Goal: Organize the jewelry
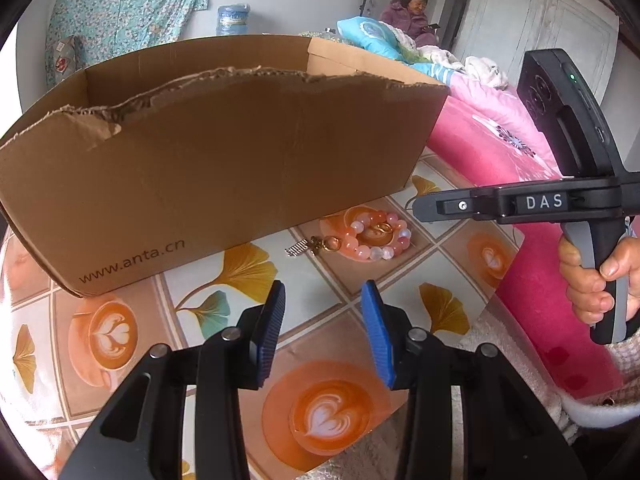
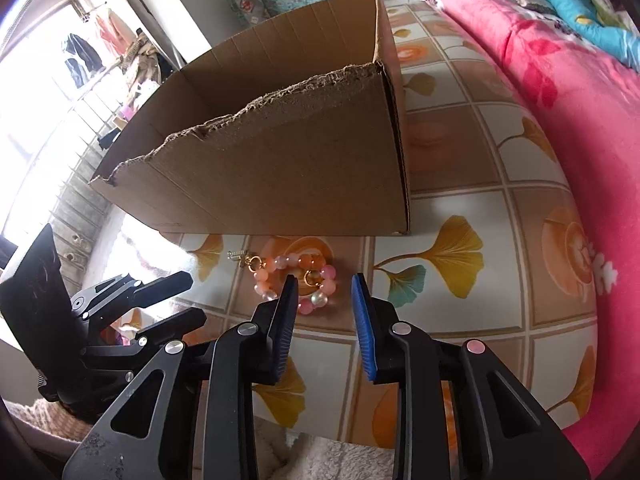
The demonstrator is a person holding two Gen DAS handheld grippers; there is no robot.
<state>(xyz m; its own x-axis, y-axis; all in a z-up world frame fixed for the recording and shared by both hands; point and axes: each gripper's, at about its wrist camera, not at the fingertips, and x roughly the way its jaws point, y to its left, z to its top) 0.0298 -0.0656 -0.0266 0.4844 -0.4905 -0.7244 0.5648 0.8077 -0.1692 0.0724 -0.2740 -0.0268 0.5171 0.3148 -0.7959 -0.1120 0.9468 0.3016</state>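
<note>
A bracelet of pink and orange beads (image 1: 376, 253) lies on the patterned tablecloth just in front of the cardboard box (image 1: 224, 168). A gold ring (image 1: 382, 227) rests inside its loop. A small gold and silver charm (image 1: 304, 246) lies to its left. My left gripper (image 1: 324, 292) hovers short of them, open and holding nothing. My right gripper (image 1: 424, 206) comes in from the right, held by a hand (image 1: 600, 280). In the right wrist view my right gripper (image 2: 325, 284) is open right over the bracelet (image 2: 320, 299) and ring (image 2: 311, 278), with its left finger covering some beads. My left gripper (image 2: 196, 296) is at the left.
The tall torn-edged box (image 2: 280, 168) walls off the far side of the table. A pink quilt (image 1: 480, 148) borders the table on the right. A person (image 1: 412, 16) sits on the bed far behind. Bare tablecloth (image 2: 460, 320) spreads in front and to the right.
</note>
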